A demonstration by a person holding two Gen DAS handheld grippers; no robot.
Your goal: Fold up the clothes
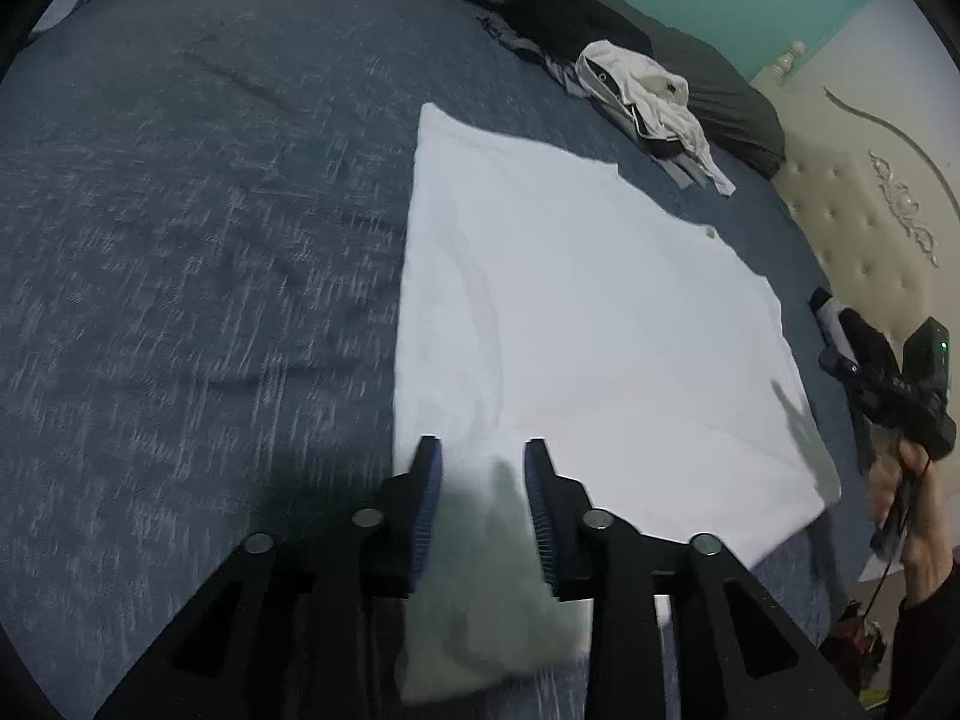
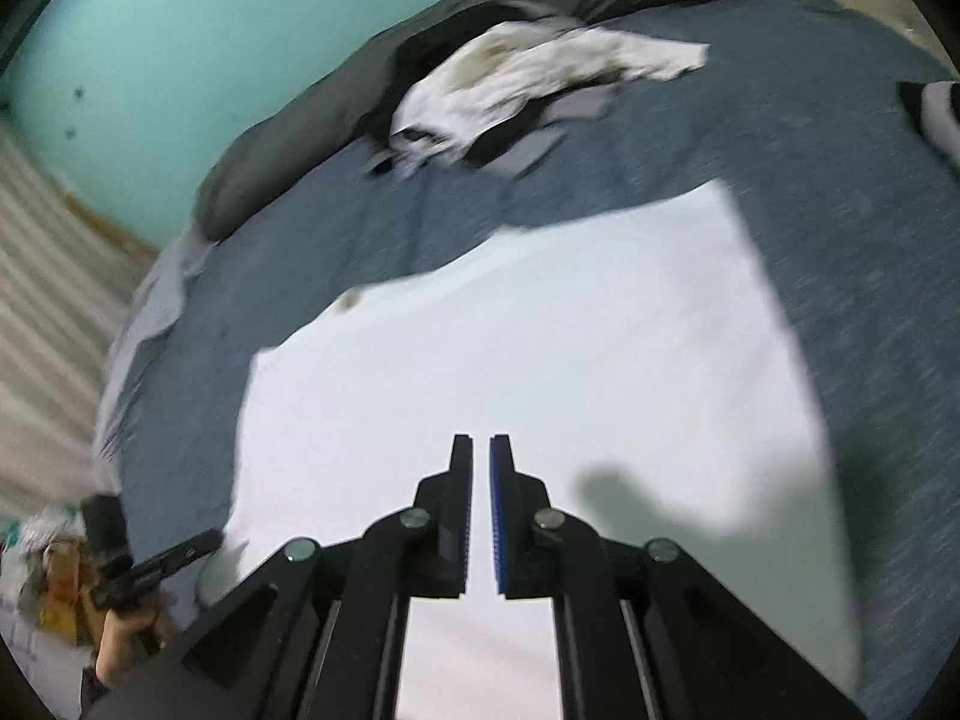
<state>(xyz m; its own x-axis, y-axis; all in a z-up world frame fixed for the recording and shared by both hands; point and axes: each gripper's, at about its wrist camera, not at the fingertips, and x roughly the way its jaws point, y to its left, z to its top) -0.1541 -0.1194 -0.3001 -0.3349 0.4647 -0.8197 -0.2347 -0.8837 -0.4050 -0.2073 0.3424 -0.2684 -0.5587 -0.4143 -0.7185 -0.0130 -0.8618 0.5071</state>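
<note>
A white garment (image 1: 600, 312) lies flat and folded on the blue bedspread (image 1: 180, 240). My left gripper (image 1: 483, 450) hangs over its near left corner. Its jaws stand apart, and a shadowed flap of the white cloth (image 1: 492, 570) sits loose between them. The right wrist view shows the same garment (image 2: 540, 348) filling the middle. My right gripper (image 2: 480, 444) hovers above it, shut, with nothing between its fingers. That gripper also shows at the right edge of the left wrist view (image 1: 888, 372), held by a hand (image 1: 900, 480).
A pile of white, black and grey clothes (image 1: 648, 102) (image 2: 528, 84) lies at the bed's far side, against dark pillows (image 2: 288, 138). A cream tufted headboard (image 1: 870, 210) is at the right. A teal wall (image 2: 180, 60) is behind. Bare bedspread stretches left of the garment.
</note>
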